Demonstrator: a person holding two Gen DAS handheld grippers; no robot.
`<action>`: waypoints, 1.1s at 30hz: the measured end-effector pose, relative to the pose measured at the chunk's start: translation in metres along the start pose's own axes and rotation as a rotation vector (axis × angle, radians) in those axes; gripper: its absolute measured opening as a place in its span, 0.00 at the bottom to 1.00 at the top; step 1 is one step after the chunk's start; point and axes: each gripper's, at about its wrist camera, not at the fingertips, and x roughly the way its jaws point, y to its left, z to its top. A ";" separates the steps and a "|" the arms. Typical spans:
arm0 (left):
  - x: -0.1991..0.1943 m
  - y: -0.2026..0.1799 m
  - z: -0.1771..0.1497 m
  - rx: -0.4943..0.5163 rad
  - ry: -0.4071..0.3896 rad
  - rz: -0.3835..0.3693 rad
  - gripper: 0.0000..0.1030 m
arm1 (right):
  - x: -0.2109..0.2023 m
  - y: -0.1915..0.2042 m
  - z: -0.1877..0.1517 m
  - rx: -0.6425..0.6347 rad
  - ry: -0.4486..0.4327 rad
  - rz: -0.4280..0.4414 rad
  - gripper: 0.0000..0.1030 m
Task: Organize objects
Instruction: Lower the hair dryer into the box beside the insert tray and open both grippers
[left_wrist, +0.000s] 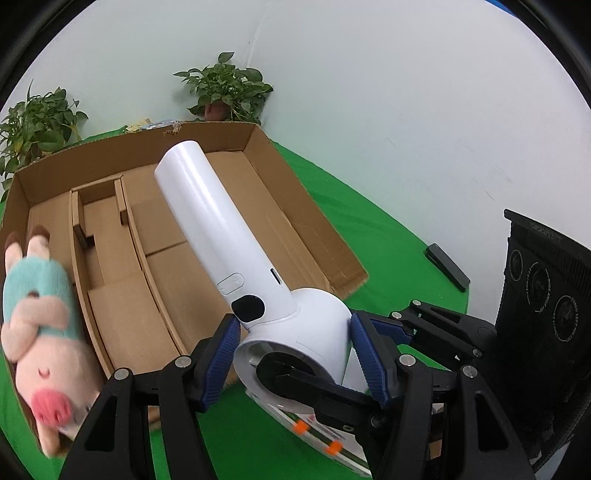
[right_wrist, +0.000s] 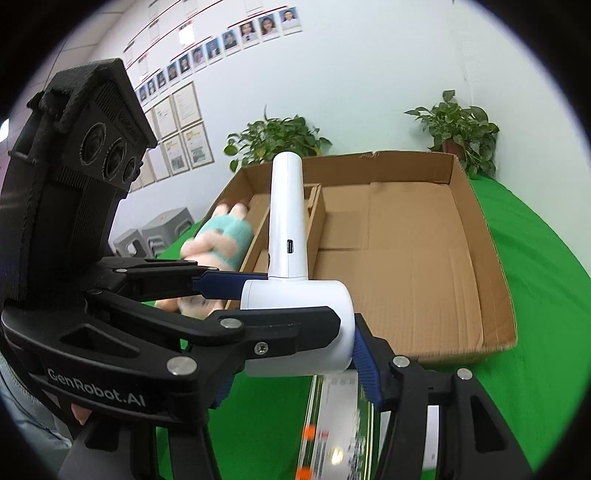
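A green cloth (left_wrist: 369, 229) covers the table under a white wall, two potted plants (left_wrist: 225, 90) behind the open cardboard box (right_wrist: 406, 266). A plush pig (left_wrist: 40, 321) lies at the box's left edge. Just before the box, above a printed sheet (right_wrist: 332, 424), both grippers clamp a white handheld fan (left_wrist: 236, 251): the left gripper (left_wrist: 295, 354) grips its round head from both sides, the right gripper (right_wrist: 291, 347) pinches it crosswise. The fan's handle tilts over the box.

The blurred white box (right_wrist: 332, 424) runs off the bottom edge.
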 end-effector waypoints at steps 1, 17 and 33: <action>0.007 0.006 0.008 -0.006 0.008 0.001 0.57 | 0.008 -0.002 0.005 0.016 -0.001 0.001 0.52; 0.086 0.101 0.036 -0.229 0.194 0.076 0.56 | 0.100 -0.035 0.011 0.254 0.206 0.025 0.52; -0.014 0.112 0.001 -0.316 0.030 0.241 0.56 | 0.112 -0.017 -0.004 0.184 0.268 -0.030 0.52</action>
